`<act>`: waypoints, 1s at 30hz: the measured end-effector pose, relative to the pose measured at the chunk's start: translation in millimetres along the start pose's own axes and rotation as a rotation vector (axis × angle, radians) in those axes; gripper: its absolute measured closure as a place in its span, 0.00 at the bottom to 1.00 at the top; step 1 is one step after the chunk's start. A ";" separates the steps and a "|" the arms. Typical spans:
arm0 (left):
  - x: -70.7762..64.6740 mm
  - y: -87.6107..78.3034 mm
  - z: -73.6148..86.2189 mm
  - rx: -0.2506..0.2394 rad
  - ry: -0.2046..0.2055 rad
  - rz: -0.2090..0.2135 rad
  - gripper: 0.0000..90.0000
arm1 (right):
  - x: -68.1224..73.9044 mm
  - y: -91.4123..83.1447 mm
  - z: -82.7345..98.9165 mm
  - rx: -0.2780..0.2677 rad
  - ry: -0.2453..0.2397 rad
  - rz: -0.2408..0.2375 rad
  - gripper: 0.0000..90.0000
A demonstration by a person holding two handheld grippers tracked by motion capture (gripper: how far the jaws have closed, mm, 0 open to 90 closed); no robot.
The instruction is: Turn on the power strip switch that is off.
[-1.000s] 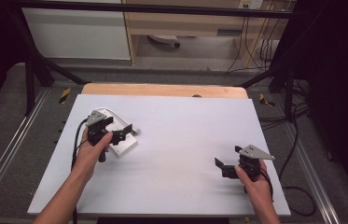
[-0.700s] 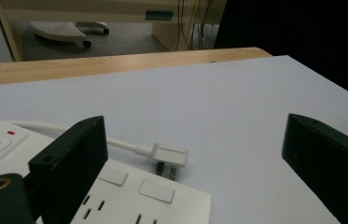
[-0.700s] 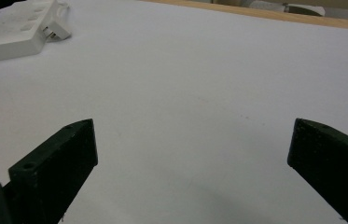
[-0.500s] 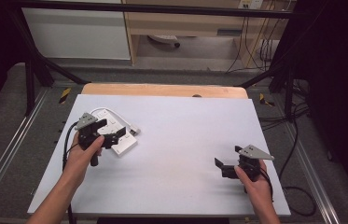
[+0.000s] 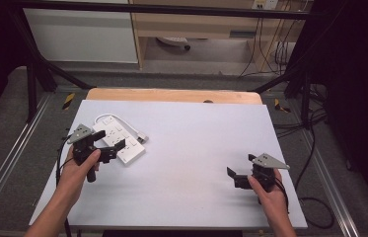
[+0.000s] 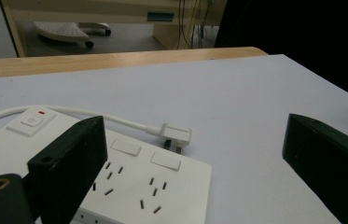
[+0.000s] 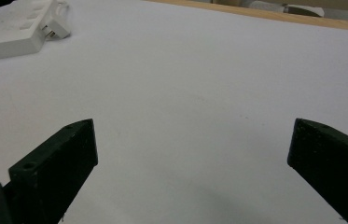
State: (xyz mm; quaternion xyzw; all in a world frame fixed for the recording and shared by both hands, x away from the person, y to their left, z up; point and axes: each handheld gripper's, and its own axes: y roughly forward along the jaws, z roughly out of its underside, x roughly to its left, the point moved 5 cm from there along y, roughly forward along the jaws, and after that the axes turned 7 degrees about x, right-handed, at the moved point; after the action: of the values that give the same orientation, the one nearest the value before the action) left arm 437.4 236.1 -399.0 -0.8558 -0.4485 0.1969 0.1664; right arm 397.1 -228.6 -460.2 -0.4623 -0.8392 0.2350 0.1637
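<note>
A white power strip [image 5: 120, 138] lies flat on the left part of the white table [image 5: 191, 143], its cord looped back so the plug [image 5: 142, 137] rests beside it. My left gripper [image 5: 108, 143] is open at the strip's near left edge and holds nothing. In the left gripper view the strip [image 6: 153, 177] lies below and between the jaws, with its switch [image 6: 31, 120] and plug [image 6: 177, 136] beyond them; the left gripper [image 6: 195, 168] is wide open. My right gripper [image 5: 240, 167] is open low over bare table at the near right. The right gripper view shows the strip [image 7: 15, 30] far off, past the empty right gripper [image 7: 192, 158].
A wooden strip [image 5: 171, 95] borders the table's far edge. Metal frame rails [image 5: 9, 163] run along both sides, with cables [image 5: 314, 148] on the floor at the right. A cabinet and shelf unit stand beyond the table.
My left gripper has drawn back to the left and slightly nearer the person, uncovering most of the power strip. The right gripper has stayed put.
</note>
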 end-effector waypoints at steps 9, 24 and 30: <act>-1.5 -15.4 4.4 -0.013 0.002 0.008 0.07 | 0.5 0.1 0.1 0.004 -0.001 -0.002 0.02; 2.3 -49.9 48.4 0.003 0.005 0.019 0.08 | 2.6 1.0 0.7 0.012 -0.004 -0.003 0.02; 4.9 -56.3 67.1 0.021 0.002 0.004 0.08 | 2.0 1.7 1.6 0.016 0.000 0.001 0.02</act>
State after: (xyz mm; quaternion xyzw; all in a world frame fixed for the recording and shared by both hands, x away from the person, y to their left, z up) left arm 367.8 278.0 -432.1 -0.8551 -0.4445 0.2011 0.1752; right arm 396.4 -226.5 -462.3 -0.4614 -0.8370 0.2421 0.1672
